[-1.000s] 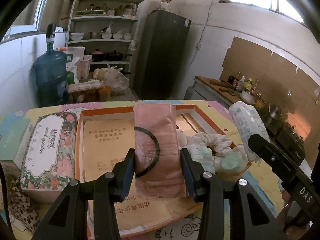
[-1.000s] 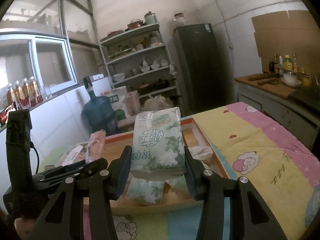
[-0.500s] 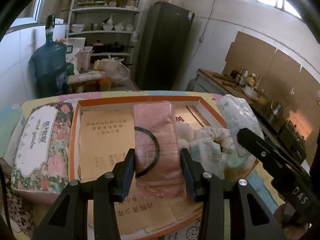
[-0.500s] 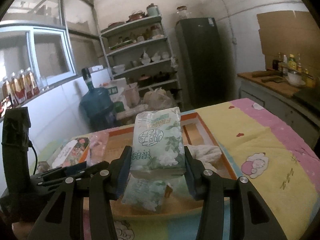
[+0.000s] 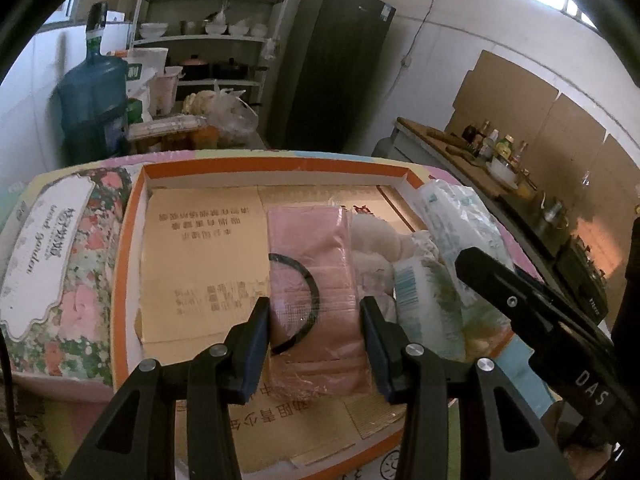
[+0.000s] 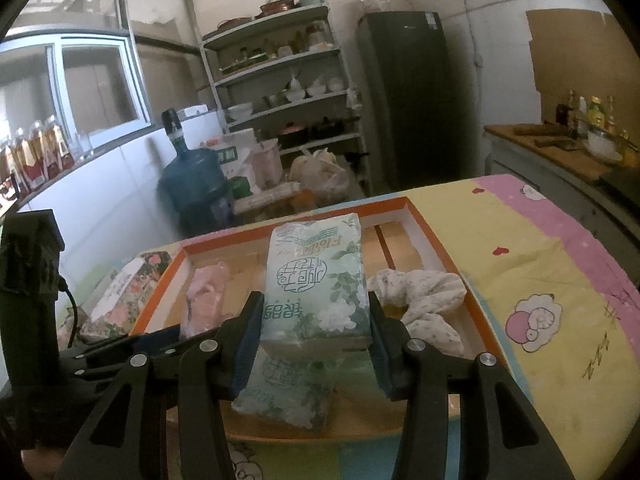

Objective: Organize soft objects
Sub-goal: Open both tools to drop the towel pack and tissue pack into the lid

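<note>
My left gripper (image 5: 316, 332) is shut on a pink packet with a black ring mark (image 5: 314, 280), held low over the orange-rimmed box (image 5: 132, 216). My right gripper (image 6: 316, 324) is shut on a green-and-white tissue pack (image 6: 316, 276), held above the same box (image 6: 436, 224). A second tissue pack (image 6: 284, 396) lies in the box under it, beside a white scrunched cloth (image 6: 424, 296). The right gripper and its pack (image 5: 452, 216) show at the right of the left wrist view. The pink packet also shows in the right wrist view (image 6: 206, 300).
A floral tissue box (image 5: 52, 264) lies left of the orange box on the patterned tablecloth (image 6: 540, 272). Behind the table stand a blue water jug (image 5: 94, 108), shelves (image 6: 288, 80) and a dark fridge (image 5: 332, 64). A counter with bottles (image 5: 492, 152) is at right.
Both grippers have tilted down and moved lower over the box with their packs still held. The box fills more of both views.
</note>
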